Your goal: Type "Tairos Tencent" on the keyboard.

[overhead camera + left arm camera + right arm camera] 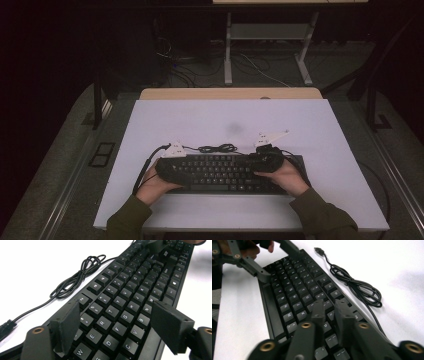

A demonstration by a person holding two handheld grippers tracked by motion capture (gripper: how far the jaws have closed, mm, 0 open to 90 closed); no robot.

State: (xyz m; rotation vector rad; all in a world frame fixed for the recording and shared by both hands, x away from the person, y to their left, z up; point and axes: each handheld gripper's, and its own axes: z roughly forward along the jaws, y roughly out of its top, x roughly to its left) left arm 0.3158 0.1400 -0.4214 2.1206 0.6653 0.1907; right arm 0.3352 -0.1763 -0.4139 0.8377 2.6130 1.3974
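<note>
**Inspector:** State of the left gripper (110, 325)?

**Assistant:** Released. Its jaws stand wide apart above the letter keys of the black keyboard (130, 302), one toward the number row, the other toward the bottom row. Nothing is pinched — the spread suits straddling the key field rather than gripping.

**Inspector:** And the right gripper (332, 306)?

**Assistant:** Clenched, or nearly so. The jaws sit close together just over the keys ahead of it, with a narrow gap and no object visibly clamped; I judge a narrowed tip is meant for pressing one key.

**Inspector:** Where does the keyboard lie?

**Assistant:** Directly beneath both grippers, flat on the white table (300, 120), a hand at each end. Its coiled cable (359, 287) lies beyond the far edge, beside the right gripper's jaws — loose, plug unconnected, out of the working area.
</note>
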